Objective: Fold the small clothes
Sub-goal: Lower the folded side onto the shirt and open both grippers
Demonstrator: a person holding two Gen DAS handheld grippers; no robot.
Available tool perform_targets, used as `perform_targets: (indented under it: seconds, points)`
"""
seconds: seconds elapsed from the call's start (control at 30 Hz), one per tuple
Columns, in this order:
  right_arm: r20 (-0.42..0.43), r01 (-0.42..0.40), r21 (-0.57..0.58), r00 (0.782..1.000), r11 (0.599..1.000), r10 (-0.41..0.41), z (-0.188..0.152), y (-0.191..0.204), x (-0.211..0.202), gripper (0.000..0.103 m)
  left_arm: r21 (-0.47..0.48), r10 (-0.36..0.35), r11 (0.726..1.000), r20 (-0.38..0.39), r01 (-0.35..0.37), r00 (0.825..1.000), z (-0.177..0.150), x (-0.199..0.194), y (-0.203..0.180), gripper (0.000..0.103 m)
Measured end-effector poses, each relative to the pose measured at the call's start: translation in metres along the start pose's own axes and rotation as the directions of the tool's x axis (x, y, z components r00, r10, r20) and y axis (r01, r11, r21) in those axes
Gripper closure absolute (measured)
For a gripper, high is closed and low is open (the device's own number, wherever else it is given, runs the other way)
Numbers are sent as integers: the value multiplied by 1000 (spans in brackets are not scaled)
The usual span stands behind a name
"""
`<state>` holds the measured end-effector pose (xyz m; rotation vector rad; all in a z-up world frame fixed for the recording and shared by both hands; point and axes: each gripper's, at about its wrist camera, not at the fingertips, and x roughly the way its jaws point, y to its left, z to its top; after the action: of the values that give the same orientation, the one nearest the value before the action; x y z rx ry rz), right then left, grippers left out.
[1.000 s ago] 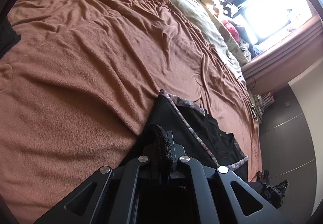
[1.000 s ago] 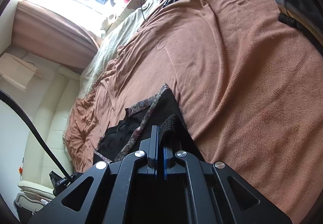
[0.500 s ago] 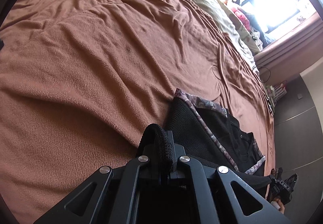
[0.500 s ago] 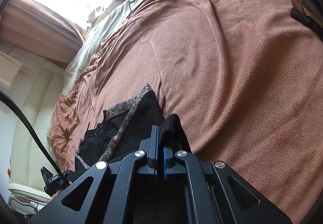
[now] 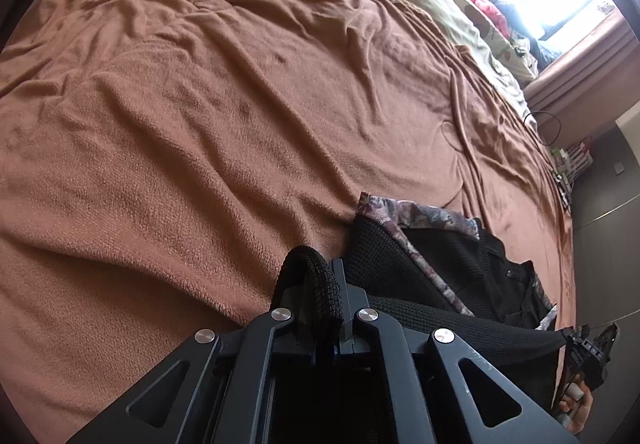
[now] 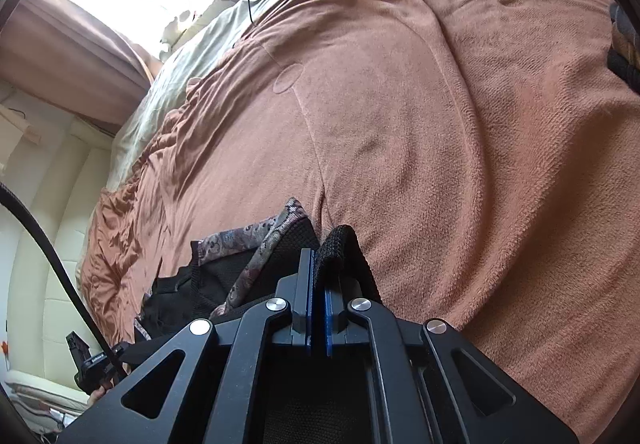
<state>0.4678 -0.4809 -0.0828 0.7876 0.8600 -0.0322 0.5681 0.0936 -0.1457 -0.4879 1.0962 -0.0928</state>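
Both views have slid across the brown blanket (image 5: 224, 132), so I judge the fold is underway, my left gripper (image 5: 318, 302) and right gripper (image 6: 318, 284) each clamped on the black knit garment (image 5: 404, 260) low in frame.

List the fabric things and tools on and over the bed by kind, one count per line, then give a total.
Black knit garment with floral trim: 1
Brown fleece blanket: 1
Beige sheet: 1
Claws, left claw and right claw, each shut on the garment: 2
Total: 5
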Motion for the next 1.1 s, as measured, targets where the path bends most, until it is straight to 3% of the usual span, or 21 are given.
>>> perform_targets:
  seconds: [0.03,0.1,0.13,0.17,0.2,0.27,0.33,0.53,0.67,0.9,1.1]
  points:
    - [0,-3,-16,1000,1000,3,0,4,-1,93,8,4,1000,-9,-4,1000,0,2,-1,95]
    - [19,2,-47,1000,999,-2,3,11,-9,58,37,17,999,-17,-17,1000,0,0,-5,88]
    - [41,13,-62,999,998,-11,5,14,-15,25,52,27,998,-17,-26,999,1,-2,-7,78]
    - [63,21,-78,998,997,-16,6,16,-21,18,72,34,997,-15,-33,999,2,-5,-10,67]
    - [67,25,-105,998,994,-18,6,19,-26,18,92,38,995,-6,-37,999,2,-10,-14,60]
    - [52,54,-153,998,987,-47,3,25,-30,19,139,59,988,27,-62,998,2,-21,-21,33]
    - [43,99,-210,995,973,-92,-5,28,-31,18,208,74,974,58,-85,996,-1,-31,-29,26]
    - [-20,170,-366,981,915,-191,-23,45,-27,19,396,129,908,54,-140,990,-20,-36,-48,26]
    - [-48,189,-450,971,873,-235,-32,56,-24,19,469,176,868,13,-161,984,-37,-25,-51,26]
    - [-83,217,-530,949,820,-304,-32,56,-14,19,531,237,827,-34,-183,971,-54,-9,-49,26]
    - [-102,247,-559,927,792,-362,-30,58,3,19,536,281,819,-61,-206,958,-51,11,-43,26]
